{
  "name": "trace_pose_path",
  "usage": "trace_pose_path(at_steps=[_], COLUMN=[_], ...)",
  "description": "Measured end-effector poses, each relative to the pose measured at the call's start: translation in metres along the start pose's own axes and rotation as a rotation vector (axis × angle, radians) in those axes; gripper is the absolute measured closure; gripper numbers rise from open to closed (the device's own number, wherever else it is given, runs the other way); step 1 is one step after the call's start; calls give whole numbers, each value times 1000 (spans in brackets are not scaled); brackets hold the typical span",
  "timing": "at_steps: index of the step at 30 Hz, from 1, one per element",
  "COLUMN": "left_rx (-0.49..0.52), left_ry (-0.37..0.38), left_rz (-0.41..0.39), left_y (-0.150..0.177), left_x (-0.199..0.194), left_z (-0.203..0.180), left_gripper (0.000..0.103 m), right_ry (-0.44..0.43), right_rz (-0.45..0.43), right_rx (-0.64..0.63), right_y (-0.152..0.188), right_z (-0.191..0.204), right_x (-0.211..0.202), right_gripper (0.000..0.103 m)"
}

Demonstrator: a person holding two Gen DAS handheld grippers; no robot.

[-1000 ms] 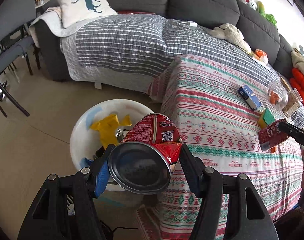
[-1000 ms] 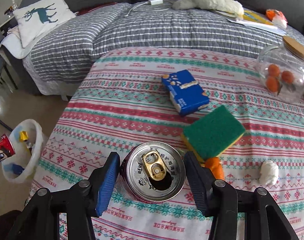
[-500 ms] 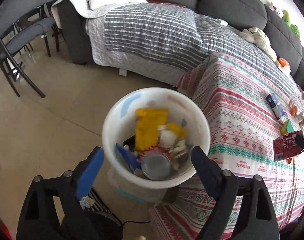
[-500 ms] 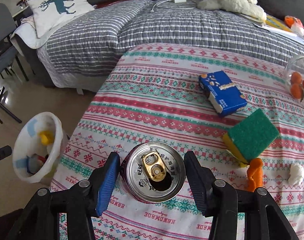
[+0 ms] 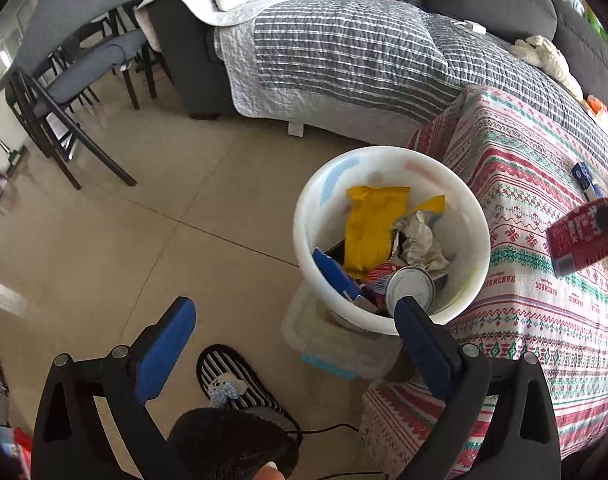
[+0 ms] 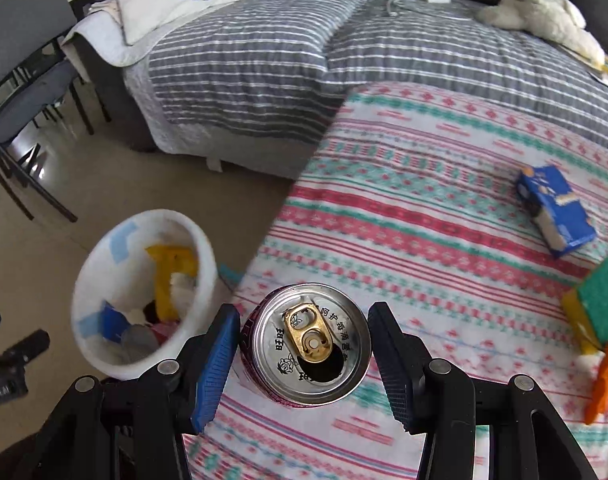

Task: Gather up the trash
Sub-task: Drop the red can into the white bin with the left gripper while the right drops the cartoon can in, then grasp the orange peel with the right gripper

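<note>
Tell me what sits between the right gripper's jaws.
An opened drink can, top facing the right wrist camera, clamped in the right gripper.

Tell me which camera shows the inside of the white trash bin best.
The left wrist view: it looks almost straight down into the white trash bin, with a can and yellow wrapper sharp. The right wrist view shows the bin at its left edge, blurred and tilted, with less of what lies inside.

Open floor (image 5: 152, 240) left of the white bin (image 5: 304, 248); the patterned-cloth desk (image 5: 543, 320) crowds its right side, chairs (image 5: 64, 92) block far left.
</note>
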State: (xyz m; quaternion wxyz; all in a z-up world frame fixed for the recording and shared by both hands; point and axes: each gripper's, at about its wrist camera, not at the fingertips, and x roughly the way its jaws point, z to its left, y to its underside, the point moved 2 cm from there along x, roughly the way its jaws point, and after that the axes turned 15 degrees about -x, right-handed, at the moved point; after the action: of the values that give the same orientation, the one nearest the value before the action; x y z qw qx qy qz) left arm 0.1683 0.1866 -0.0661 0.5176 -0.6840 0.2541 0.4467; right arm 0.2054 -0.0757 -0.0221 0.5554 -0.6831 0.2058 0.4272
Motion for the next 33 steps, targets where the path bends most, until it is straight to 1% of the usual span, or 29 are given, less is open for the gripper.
trace_pose_path(at_steps=[4,7,14,19,20,21,23,24,28,33], left_rx=[4,7,13,9,9,10,12,13,19,30], left_ry=[-6,-4,7,16,17,20,24,26,33,47], left_rz=[-26,-28,-31,-31,-30,-30,-28,-28,-34,-34], left_y=[-1,-3,-2,-3,-3,-3,-3,-3,-3,-3], left_x=[-6,-7,-10,-12,-12,-12,-13,-14,-17,-21], left_z=[6,6,8,9,9,9,7,7,3,-6], left_gripper=[2,2,2,2,2,2,2,2,2,2], right_ry=[-26,-32,-41,-101,-116,-129,-140,-135,-86,-34], right_rz=[-6,-7,-14,-38,-43,-49,-67,-73,-63,-54], right_rx=[1,-3,13,27,33,41,52,49,25,12], right_y=[-16,-28,-45,-53,-54,-55,-56,-56,-51,-31], right_z=[20,31,44,50,52,53,53,53,45,22], right_x=[15,24,39,44,44,43,38,35,26,13], right_gripper=[45,45,45,44,43,36,26,24,22,18])
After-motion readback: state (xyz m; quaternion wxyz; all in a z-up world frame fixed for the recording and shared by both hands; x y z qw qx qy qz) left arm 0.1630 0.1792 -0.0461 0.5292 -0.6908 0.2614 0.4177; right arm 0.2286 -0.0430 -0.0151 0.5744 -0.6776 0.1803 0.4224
